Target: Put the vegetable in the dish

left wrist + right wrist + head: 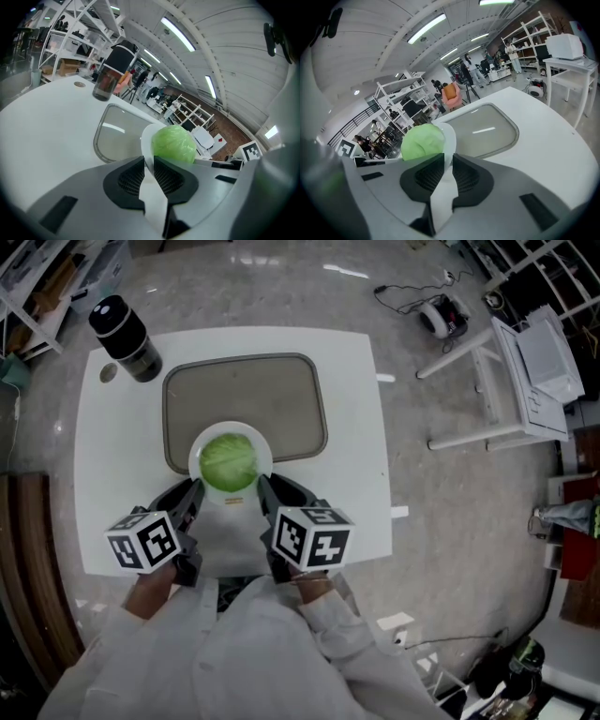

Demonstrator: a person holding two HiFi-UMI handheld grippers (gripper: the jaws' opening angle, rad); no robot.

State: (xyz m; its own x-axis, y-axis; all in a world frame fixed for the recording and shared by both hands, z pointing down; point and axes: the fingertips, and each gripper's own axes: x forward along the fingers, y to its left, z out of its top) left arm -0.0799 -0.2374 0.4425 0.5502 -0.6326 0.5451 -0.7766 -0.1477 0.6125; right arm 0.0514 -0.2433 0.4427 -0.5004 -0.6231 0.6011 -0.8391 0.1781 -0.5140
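A round green cabbage lies in a white dish that hangs over the front edge of a grey tray. My left gripper is shut on the dish's left rim, and my right gripper is shut on its right rim. In the left gripper view the jaws pinch the thin white rim, with the cabbage just beyond. The right gripper view shows the same: the jaws clamp the rim and the cabbage sits to the left.
The tray lies on a white square table. A dark bottle with a black cap stands at the table's far left corner. White furniture and cables lie on the floor to the right.
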